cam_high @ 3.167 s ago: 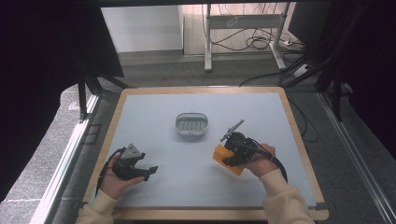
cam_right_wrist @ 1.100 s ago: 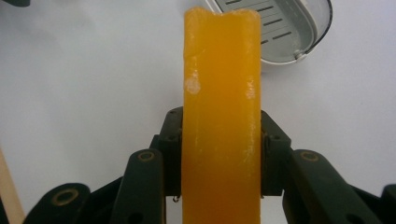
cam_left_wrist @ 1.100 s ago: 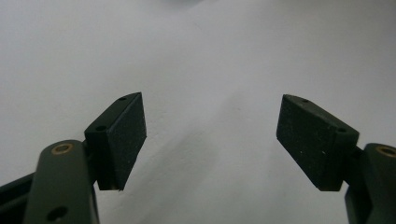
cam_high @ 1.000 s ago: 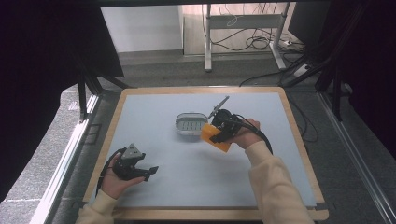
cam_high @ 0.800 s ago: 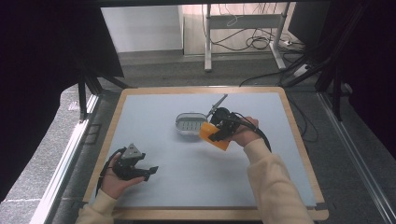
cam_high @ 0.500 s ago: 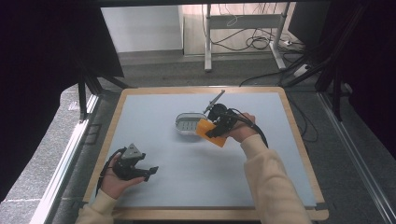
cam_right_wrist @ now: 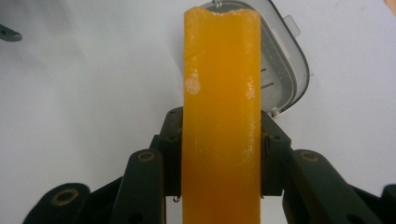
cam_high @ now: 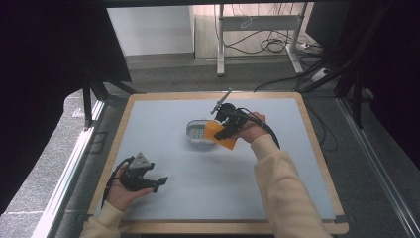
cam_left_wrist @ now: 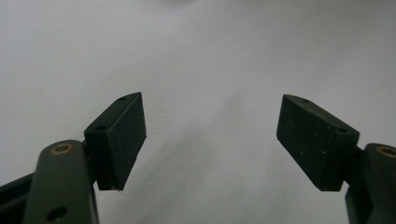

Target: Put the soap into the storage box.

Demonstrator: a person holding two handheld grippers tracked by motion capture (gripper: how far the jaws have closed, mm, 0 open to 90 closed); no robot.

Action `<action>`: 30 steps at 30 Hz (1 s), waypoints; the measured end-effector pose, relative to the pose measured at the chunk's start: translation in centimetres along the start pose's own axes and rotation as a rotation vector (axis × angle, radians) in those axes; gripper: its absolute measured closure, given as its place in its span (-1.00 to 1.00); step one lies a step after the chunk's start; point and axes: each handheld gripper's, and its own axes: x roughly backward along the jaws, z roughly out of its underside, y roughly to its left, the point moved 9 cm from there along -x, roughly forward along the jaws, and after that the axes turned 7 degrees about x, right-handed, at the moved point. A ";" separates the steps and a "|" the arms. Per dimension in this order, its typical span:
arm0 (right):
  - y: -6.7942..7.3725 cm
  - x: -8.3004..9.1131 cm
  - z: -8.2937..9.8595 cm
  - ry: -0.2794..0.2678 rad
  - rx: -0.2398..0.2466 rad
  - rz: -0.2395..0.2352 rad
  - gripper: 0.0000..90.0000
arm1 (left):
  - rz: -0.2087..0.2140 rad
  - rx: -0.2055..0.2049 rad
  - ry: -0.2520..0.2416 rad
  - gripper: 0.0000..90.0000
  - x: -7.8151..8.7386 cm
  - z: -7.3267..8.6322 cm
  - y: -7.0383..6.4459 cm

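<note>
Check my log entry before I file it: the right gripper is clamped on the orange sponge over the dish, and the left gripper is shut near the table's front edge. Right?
Not quite: the left gripper is open, its jaws wide apart in the left gripper view. The rest stands: the right gripper clamps the orange sponge over the dish.

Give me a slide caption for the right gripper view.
Right gripper clamps an orange sponge above a clear tray.

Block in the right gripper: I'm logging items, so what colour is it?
Orange block, clearest in the right gripper view.
</note>
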 end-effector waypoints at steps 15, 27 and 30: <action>-1.4 -0.4 -1.2 0.008 0.006 -0.002 0.37 | -0.001 -0.004 0.001 -0.47 0.0 0.0 0.2; -2.0 -1.3 -2.1 0.018 0.011 -0.019 0.37 | -0.001 0.002 -0.008 -0.47 0.3 -0.2 0.3; -2.2 -1.7 -2.4 0.024 0.022 -0.024 0.37 | -0.003 0.002 -0.007 -0.47 0.3 -0.2 0.3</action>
